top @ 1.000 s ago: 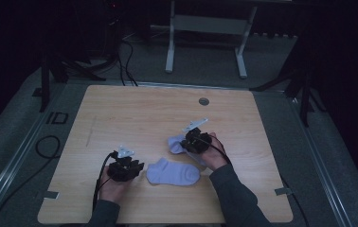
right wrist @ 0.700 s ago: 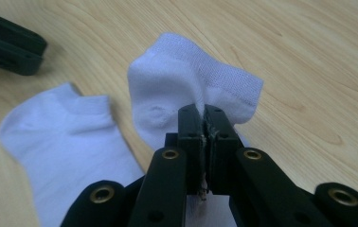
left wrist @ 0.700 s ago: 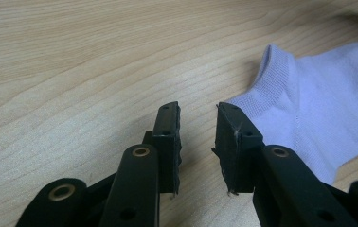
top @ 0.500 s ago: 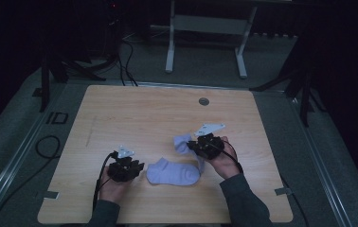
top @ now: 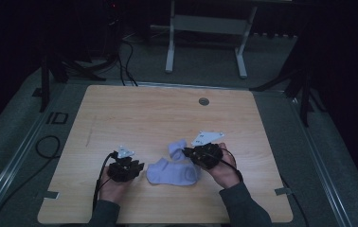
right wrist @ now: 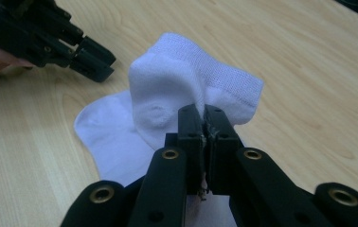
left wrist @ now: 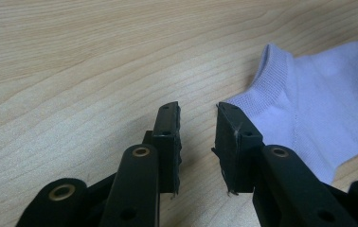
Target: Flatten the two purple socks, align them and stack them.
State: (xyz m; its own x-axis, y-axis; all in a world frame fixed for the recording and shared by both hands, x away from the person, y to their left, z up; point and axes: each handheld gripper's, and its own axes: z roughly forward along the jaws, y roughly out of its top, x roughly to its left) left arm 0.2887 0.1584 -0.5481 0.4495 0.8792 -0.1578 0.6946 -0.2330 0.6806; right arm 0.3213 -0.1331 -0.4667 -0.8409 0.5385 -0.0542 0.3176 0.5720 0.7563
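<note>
Right gripper (right wrist: 204, 124) pinching pale lilac cotton ankle sock (top: 174, 171) at table's 5 o'clock.
Left gripper (left wrist: 198, 137) jaws narrowly apart, empty, near cuff; grab cuff squarely, keep fold aligned.

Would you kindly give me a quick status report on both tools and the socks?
Right tool shut on upper sock, lifting it. Left tool open, empty, beside lower sock cuff. Nothing in the way.

Your high view is dim, its surroundings nearly black; only the pale wooden tabletop (top: 167, 123) is lit. Both gripper views are bright, with near parts slightly soft.
</note>
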